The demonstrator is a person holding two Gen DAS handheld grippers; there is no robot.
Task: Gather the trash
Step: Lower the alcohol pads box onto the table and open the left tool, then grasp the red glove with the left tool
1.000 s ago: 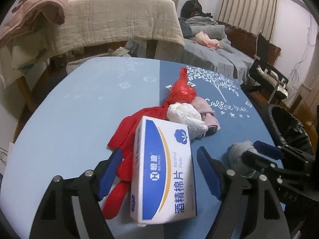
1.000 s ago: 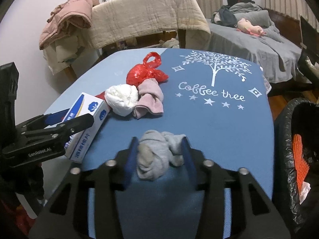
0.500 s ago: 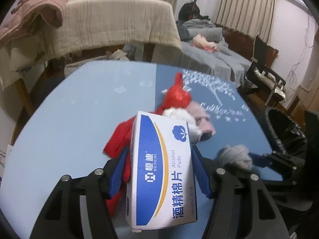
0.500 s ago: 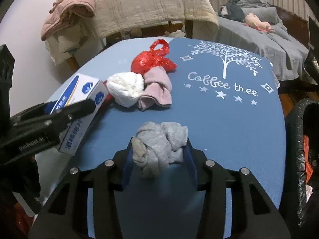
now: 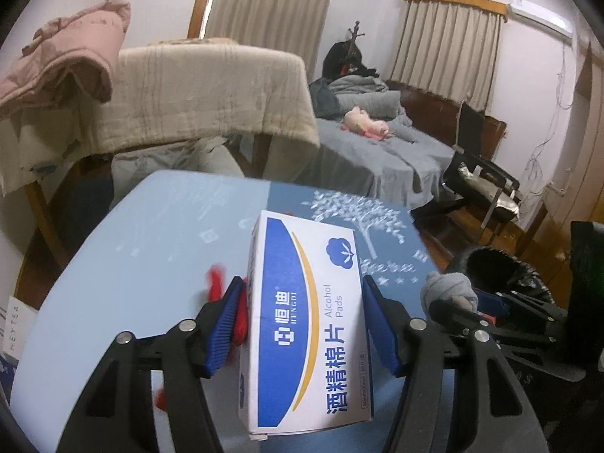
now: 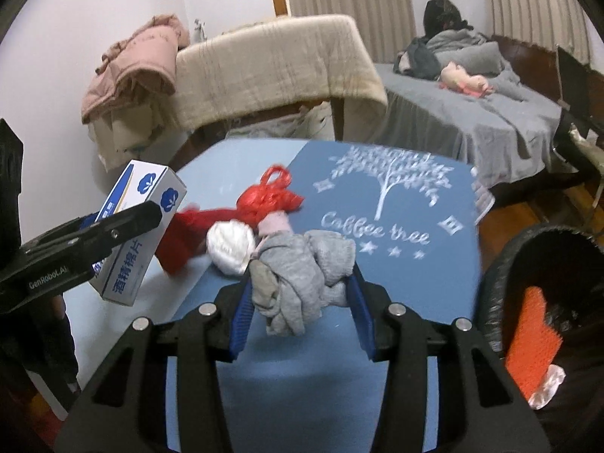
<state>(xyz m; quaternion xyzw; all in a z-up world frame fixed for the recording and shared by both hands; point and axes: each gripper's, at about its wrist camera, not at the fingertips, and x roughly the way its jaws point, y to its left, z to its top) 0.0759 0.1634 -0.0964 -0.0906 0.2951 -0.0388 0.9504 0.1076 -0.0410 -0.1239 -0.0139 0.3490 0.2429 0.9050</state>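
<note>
Both tongs are clamped. Left tongs (image 5: 302, 324) grip the alcohol-pad box (image 5: 305, 324); right tongs (image 6: 298, 302) squeeze a grey sock bundle (image 6: 298, 283) above the desk (image 6: 415, 283).

The left gripper (image 5: 302, 324) has 2 black plastic fingers with angular cut-out frames, each lined on its inner face with a ribbed blue pad (image 5: 225, 324). A round silver screw head sits on each link, 2 per side. The right gripper (image 6: 300, 315) is built the same: matte black arms, blue ribbed pads (image 6: 361, 315), 4 silver screws. Seen from the right wrist camera, the left gripper's black body carries white "GenRobot.AI" lettering on its side.
</note>
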